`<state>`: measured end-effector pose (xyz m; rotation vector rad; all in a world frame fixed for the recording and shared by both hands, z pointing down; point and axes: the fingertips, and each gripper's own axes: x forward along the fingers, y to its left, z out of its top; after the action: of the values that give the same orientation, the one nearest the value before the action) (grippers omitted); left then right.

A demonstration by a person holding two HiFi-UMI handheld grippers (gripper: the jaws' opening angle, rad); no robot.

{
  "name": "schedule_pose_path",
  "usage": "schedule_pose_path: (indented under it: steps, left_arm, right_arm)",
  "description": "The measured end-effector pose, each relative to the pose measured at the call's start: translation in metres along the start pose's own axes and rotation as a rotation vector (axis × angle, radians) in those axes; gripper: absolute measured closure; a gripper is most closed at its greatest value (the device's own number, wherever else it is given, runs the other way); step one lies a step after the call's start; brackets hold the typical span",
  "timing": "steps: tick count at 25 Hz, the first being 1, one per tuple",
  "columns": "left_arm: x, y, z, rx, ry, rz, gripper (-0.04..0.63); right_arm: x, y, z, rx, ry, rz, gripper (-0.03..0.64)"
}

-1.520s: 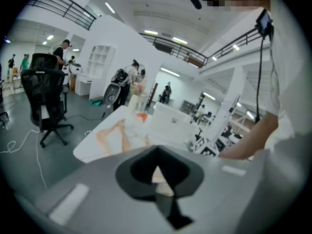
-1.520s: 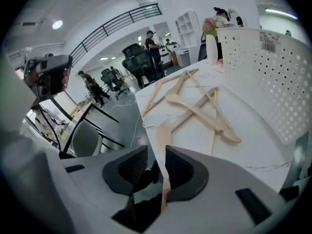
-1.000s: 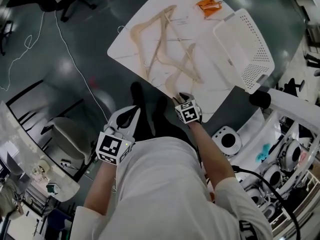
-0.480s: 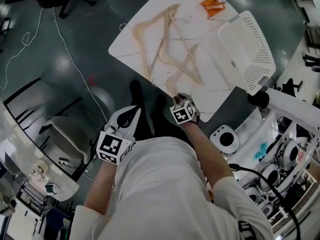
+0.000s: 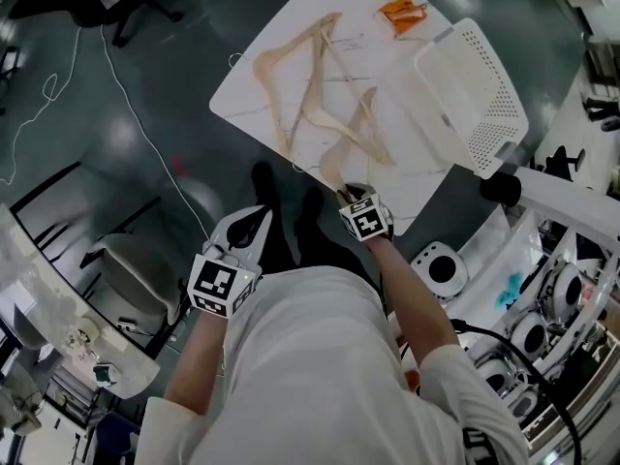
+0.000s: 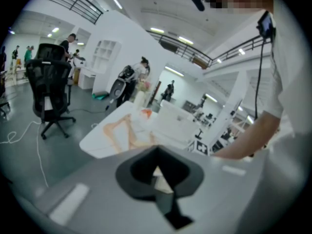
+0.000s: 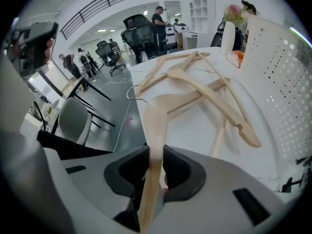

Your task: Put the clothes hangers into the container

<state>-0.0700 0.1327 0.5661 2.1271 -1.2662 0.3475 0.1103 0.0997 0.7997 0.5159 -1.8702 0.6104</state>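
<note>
Right gripper (image 7: pixel 155 174) grasps hanger (image 7: pixel 157 121) at worktop's (image 5: pixel 412 201) near edge.
Its jaws have just been closing on the arm — hidden in the head view; left gripper (image 6: pixel 156 173) — jaws together, empty.

The right gripper (image 7: pixel 155 165) points steeply down at the end of the outstretched right arm (image 5: pixel 412 298). Its jaws have just been closing and press on both sides of a hanger (image 7: pixel 156 116). The left gripper (image 6: pixel 157 172) is held back, tilted gently down, its jaws seemingly together with nothing between them.
</note>
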Motion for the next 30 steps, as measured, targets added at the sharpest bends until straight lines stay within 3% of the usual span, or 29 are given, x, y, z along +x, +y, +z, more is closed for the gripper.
schedule_pose_path:
  steps: [6,14,30]
  left_arm:
    - [0.001,-0.009,0.005,0.017,-0.010,-0.012,0.594]
    - [0.004,-0.030,0.011,0.047,-0.022,-0.027,0.594]
    - [0.015,-0.052,0.024,0.108,-0.024,-0.046,0.594]
  right_arm:
    - [-0.025,0.009,0.006,0.093,-0.075,0.103,0.534]
    - [-0.056,0.014,-0.007,0.138,-0.125,0.184,0.534]
    - [-0.095,0.015,-0.032,0.138,-0.191,0.248,0.534]
